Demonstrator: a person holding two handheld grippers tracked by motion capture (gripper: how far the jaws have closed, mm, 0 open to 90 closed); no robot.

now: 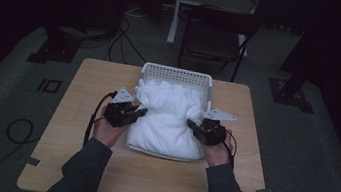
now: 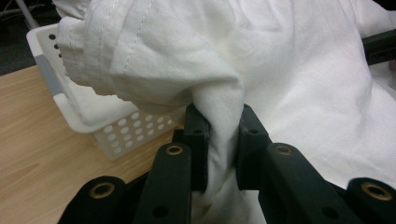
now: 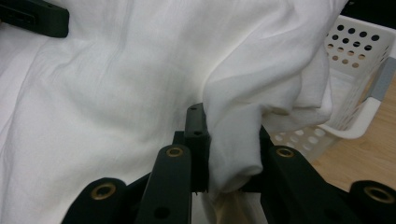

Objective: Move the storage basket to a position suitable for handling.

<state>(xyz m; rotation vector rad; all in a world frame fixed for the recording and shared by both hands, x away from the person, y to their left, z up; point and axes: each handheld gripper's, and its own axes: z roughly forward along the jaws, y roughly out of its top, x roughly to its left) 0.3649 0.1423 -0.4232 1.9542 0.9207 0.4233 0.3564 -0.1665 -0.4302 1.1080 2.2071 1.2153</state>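
A white cloth garment (image 1: 167, 121) spills from a white perforated basket (image 1: 177, 75) onto the wooden table (image 1: 146, 178). My left gripper (image 1: 140, 112) is shut on the cloth's left edge; in the left gripper view, bunched white fabric (image 2: 219, 126) is pinched between its black jaws, with the basket (image 2: 116, 135) behind. My right gripper (image 1: 192, 126) is shut on the cloth's right edge; the right gripper view shows a thick fold of fabric (image 3: 233, 140) clamped between its jaws, beside the basket (image 3: 355, 70). The left gripper's jaw tip (image 3: 35, 18) pokes in at that view's top left.
A dark chair (image 1: 214, 36) and a white stand (image 1: 175, 11) are on the floor beyond the table's far edge. Cables (image 1: 121, 38) trail over the carpet at left. Bare wood lies in front of the cloth and to both sides.
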